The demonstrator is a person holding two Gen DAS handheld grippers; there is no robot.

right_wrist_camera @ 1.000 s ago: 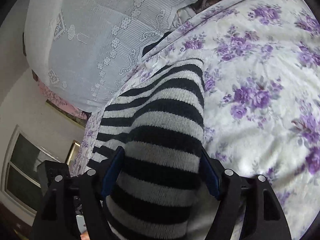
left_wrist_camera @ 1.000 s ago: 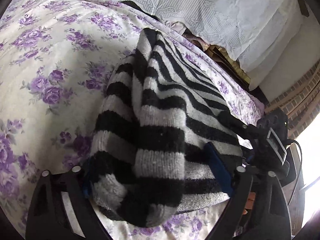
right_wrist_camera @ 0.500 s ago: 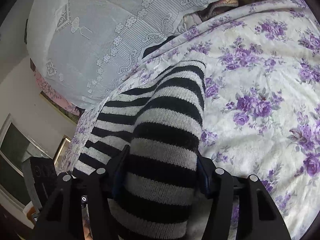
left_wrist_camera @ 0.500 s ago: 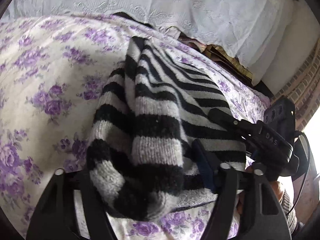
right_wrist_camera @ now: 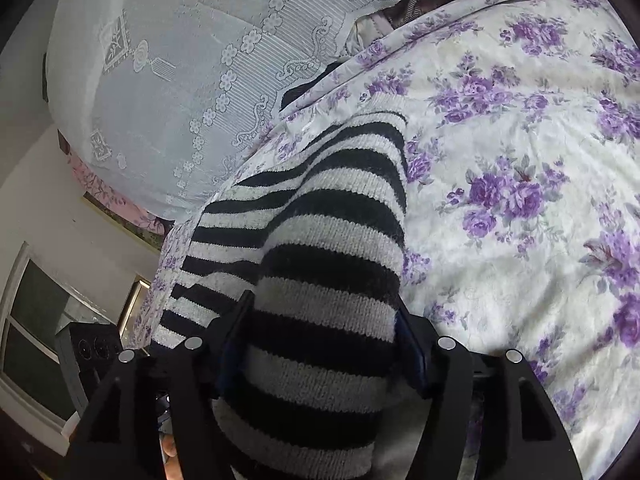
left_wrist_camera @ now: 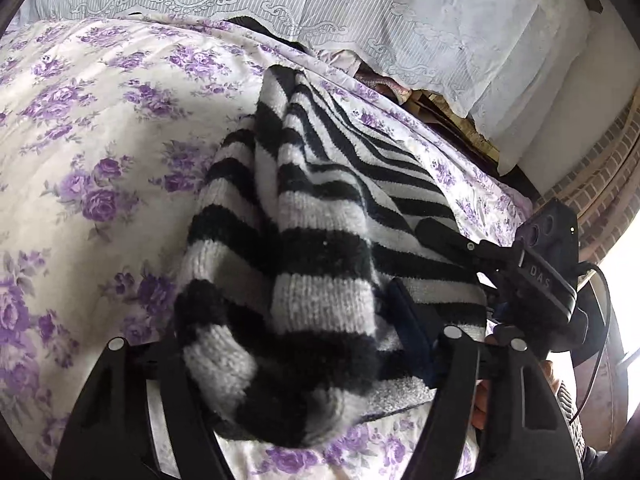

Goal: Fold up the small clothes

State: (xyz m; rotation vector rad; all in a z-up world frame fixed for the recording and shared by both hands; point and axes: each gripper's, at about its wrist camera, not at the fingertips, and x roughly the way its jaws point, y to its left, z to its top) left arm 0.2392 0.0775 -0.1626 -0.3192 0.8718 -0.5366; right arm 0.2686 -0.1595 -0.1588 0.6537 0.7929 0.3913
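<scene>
A black-and-grey striped knit sweater (left_wrist_camera: pixel 320 240) lies bunched on the floral bedspread (left_wrist_camera: pixel 100 160). My left gripper (left_wrist_camera: pixel 288 320) has a thick fold of it between its jaws. The knit drapes over and hides the left finger, the blue right pad (left_wrist_camera: pixel 408 320) presses its side, and the jaws are closing. In the right wrist view a rolled part of the sweater (right_wrist_camera: pixel 320 280) fills my right gripper (right_wrist_camera: pixel 324 312). Both of its pads touch the knit while the jaws are opening slightly. The right tool's black housing (left_wrist_camera: pixel 540 276) sits at the sweater's right edge.
A white lace cover (left_wrist_camera: pixel 400 8) drapes over bedding behind the sweater, with dark clothes tucked under its edge. A brick wall (left_wrist_camera: pixel 600 184) stands at the right of the bed. A window (right_wrist_camera: pixel 32 340) is low at the left. Open bedspread (right_wrist_camera: pixel 520 200) stretches right of the sweater.
Both pairs of jaws have narrowed onto the sweater. The left gripper's fold has bunched up thicker between its fingers. The sweater has stayed where it was on the bed.
</scene>
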